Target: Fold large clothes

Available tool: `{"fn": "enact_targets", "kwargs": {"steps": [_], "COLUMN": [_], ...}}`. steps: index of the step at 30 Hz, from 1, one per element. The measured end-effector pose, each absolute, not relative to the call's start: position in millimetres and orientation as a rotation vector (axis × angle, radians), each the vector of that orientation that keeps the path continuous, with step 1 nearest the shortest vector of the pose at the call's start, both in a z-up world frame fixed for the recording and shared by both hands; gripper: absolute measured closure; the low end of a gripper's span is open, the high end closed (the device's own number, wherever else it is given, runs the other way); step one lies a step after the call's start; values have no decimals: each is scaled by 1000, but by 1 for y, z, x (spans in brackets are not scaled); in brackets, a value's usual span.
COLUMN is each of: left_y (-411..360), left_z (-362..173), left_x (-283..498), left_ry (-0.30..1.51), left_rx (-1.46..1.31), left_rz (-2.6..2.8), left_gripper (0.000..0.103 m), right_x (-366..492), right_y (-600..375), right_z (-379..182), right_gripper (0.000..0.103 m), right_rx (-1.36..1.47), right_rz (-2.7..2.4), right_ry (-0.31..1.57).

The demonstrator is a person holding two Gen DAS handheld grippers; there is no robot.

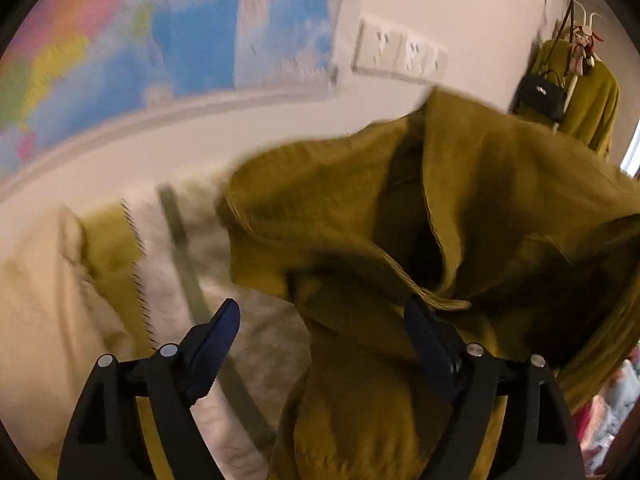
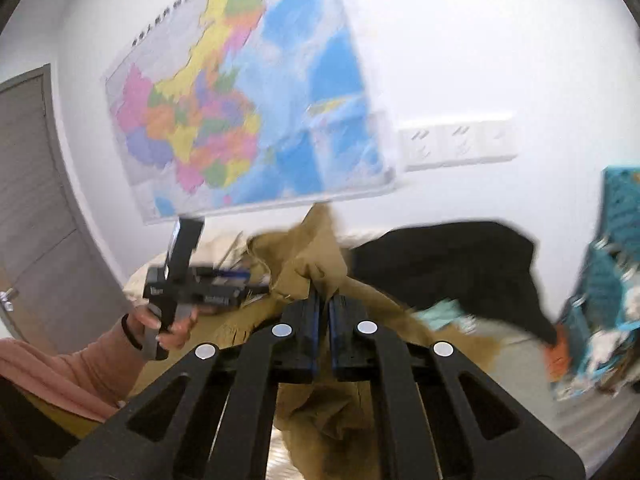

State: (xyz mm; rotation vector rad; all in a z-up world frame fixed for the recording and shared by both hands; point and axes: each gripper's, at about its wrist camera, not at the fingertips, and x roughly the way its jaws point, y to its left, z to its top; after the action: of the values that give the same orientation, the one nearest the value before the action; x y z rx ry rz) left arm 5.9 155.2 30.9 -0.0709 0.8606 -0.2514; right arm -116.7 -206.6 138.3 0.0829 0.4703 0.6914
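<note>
An olive-yellow garment [image 1: 460, 208] hangs bunched in the air in the left wrist view. My left gripper [image 1: 322, 320] is open; the cloth drapes over its right finger [image 1: 428, 344] and the left finger [image 1: 216, 340] is bare. In the right wrist view my right gripper [image 2: 324, 300] is shut on a fold of the same garment [image 2: 316, 256], which hangs below it. The left gripper [image 2: 208, 284] shows there at the left, held in a hand, close beside the cloth.
A cream fleece garment with a zipper [image 1: 136, 276] lies on the surface below left. A black garment [image 2: 460, 264] lies behind the right gripper. A wall map [image 2: 248, 96], wall sockets [image 2: 456, 144], a grey door [image 2: 32, 208] and a coat rack with a bag [image 1: 560, 84] stand around.
</note>
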Motion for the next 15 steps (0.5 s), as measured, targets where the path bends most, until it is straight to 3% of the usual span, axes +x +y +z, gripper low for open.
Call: {"fn": "enact_targets", "kwargs": {"steps": [3, 7, 8, 9, 11, 14, 15], "left_y": [150, 144, 144, 144, 142, 141, 140], "left_z": [15, 13, 14, 16, 16, 11, 9], "left_x": [15, 21, 22, 24, 32, 42, 48], "left_ry": [903, 906, 909, 915, 934, 961, 982], "left_rx": [-89, -89, -93, -100, -84, -54, -46], "left_rz": [-261, -278, -288, -299, -301, -257, -256], "left_gripper": [22, 23, 22, 20, 16, 16, 16], "right_x": [-103, -55, -48, -44, -44, -42, -40], "right_y": [-228, -238, -240, -238, -236, -223, -219], "right_z": [159, 113, 105, 97, 90, 89, 90], "right_gripper": [99, 92, 79, 49, 27, 8, 8], "right_rx": [144, 155, 175, 197, 225, 235, 227], "right_rz": [658, 573, 584, 564, 585, 606, 617], "right_ry": [465, 643, 689, 709, 695, 692, 692]}}
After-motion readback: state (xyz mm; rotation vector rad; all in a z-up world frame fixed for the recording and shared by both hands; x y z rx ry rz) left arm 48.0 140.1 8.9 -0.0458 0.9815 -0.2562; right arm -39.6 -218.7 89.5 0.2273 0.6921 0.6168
